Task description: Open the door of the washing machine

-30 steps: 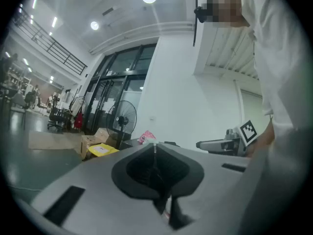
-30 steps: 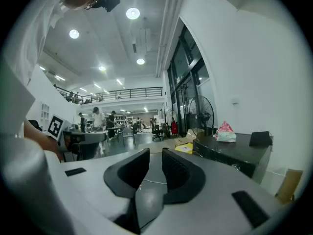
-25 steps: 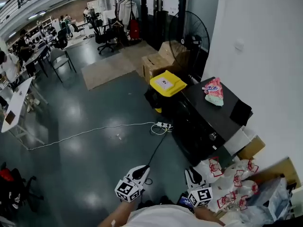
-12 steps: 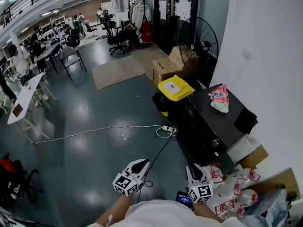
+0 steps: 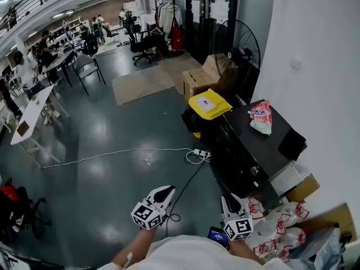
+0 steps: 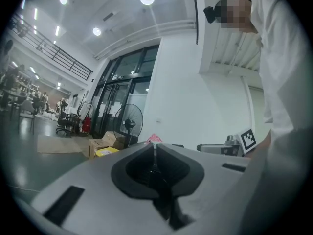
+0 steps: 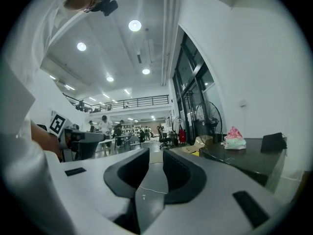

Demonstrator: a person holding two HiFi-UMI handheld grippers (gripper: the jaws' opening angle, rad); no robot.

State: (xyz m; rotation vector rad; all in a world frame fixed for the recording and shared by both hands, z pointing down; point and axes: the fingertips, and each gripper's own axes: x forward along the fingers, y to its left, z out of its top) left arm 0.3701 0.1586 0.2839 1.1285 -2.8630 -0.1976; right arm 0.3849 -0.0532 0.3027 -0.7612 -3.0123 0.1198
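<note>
Office floor (image 5: 107, 201): cable (image 5: 112, 154), power strip (image 5: 198, 152) before washing machine (image 5: 264, 146); bags (image 5: 270, 236) beside.

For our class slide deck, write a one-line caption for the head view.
Left claw and right claw held low, short of a black washing machine with a pink bag on top.

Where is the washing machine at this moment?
In the head view the washing machine stands at the right against the white wall, a pink bag on its top and a yellow-lidded bin just beyond it.
</note>
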